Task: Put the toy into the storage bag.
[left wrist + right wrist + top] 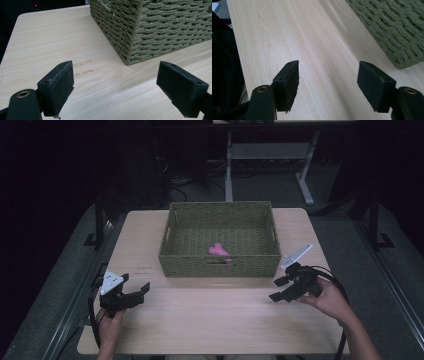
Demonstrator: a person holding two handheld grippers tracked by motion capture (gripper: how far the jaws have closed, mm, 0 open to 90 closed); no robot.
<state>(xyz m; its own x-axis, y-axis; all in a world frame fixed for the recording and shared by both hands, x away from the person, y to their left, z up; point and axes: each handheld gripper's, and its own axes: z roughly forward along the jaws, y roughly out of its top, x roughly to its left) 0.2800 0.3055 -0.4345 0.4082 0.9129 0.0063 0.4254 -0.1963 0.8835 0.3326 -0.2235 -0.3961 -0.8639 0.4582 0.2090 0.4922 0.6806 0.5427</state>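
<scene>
A green woven basket [220,265] stands at the middle back of the wooden table [210,315]. Inside it, near the front wall, lies a small pink object [218,251]. My left gripper [135,287] rests low at the table's left front, open and holding nothing; its own view looks at the basket's near corner [130,57] with the jaws spread wide [115,87]. My right gripper [278,289] hovers at the right front, just below the basket's right corner, also open and holding nothing [328,85]. The basket's side [397,32] shows at the upper right of the right gripper view.
Bare wood lies between the two grippers in front of the basket. The table edges are close behind both hands. Beyond the table stand a white metal frame [270,155] and dark floor with cables.
</scene>
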